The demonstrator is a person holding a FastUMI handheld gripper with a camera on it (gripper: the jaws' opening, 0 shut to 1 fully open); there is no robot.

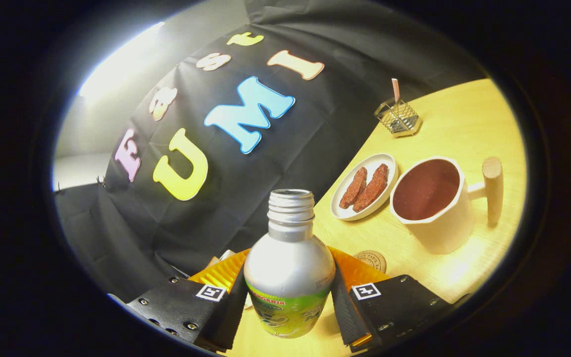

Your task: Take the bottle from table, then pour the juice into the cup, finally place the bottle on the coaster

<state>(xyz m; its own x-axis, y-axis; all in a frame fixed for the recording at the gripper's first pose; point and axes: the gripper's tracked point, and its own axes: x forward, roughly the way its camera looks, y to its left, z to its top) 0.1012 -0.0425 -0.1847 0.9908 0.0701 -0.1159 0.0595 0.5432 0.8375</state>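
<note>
The gripper [289, 297] is closed on the uncapped bottle [289, 267], both fingers pressing its sides. Beyond the fingers on the counter [464, 124] stand the cup [434, 203], holding brown liquid, and the coaster [372, 260].

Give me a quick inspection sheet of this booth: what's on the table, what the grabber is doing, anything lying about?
Surface: pale wooden table, seen tilted.
Job's things: silver bottle with green label, cap off, between the fingers; white cup with a wooden handle, beyond the fingers, its inside dark reddish; round coaster just ahead of the fingers, bare.
Clutter: white plate holding two brown snack pieces, beside the cup; wire holder with a stick in it, farther back; orange ribbed object behind the bottle.
Grippers: gripper shut on the bottle, both fingers pressing its sides.
Cables: nothing seen.
Surroundings: black cloth wall, bright light beyond it.
</note>
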